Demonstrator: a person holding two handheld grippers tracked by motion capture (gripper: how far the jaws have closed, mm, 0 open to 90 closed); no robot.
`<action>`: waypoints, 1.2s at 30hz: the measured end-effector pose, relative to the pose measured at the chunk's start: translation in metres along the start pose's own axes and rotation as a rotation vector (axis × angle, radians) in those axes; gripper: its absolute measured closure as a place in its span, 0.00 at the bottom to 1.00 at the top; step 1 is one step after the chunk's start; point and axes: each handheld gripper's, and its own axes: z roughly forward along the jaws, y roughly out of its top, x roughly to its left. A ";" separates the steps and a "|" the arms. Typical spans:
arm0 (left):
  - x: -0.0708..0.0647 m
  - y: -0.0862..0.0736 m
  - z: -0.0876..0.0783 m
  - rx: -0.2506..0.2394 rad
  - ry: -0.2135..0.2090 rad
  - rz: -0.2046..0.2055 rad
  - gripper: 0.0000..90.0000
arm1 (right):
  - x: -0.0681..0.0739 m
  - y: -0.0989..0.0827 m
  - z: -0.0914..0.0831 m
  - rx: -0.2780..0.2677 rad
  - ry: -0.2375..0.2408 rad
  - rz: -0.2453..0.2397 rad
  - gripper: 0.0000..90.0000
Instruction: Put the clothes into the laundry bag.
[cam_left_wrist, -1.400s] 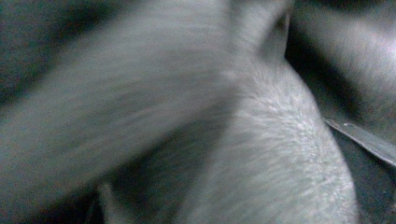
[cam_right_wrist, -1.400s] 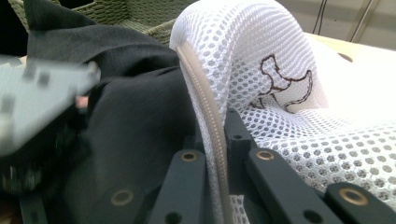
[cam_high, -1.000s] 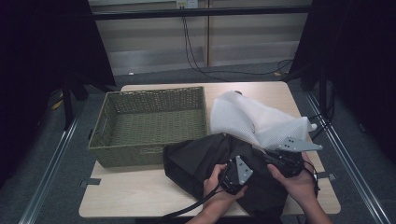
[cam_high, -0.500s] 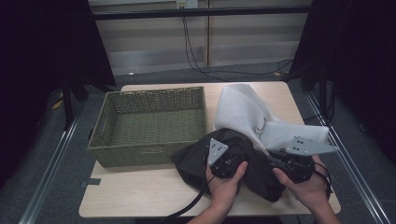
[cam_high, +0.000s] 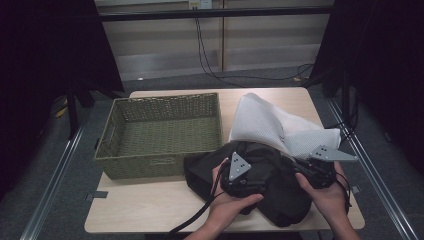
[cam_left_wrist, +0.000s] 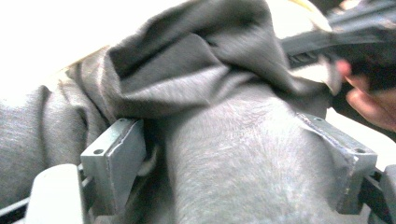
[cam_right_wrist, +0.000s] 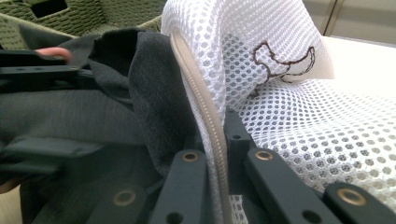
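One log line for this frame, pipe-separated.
left gripper: jaws astride dark grey garment | right gripper: shut on white mesh laundry bag edge | green woven basket: empty

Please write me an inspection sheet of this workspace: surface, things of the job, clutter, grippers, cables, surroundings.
Surface: light wooden table, bare at its front left.
Job's things: empty green woven basket at the left; dark grey garment bunched at the front right; white mesh bag, lifted at its rim, behind the garment.
Clutter: nothing seen.
Grippers: left gripper open, garment bulging between its jaws; right gripper shut on the white mesh bag at its beige zipper edge.
Cables: black cable trails from the left gripper off the table's front; more cables hang at the back wall.
Surroundings: dark curtains either side, grey floor, metal rails.
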 end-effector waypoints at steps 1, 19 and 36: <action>0.000 -0.006 0.006 0.045 -0.041 -0.004 0.21 | 0.000 -0.001 0.001 -0.006 -0.001 0.004 0.99; -0.014 0.003 0.035 -0.120 -0.164 -0.203 0.89 | 0.024 0.008 -0.016 -0.117 0.109 -0.075 0.98; 0.003 -0.001 0.022 -0.173 -0.109 -0.287 0.89 | 0.001 -0.010 -0.015 -0.090 -0.073 -0.109 0.90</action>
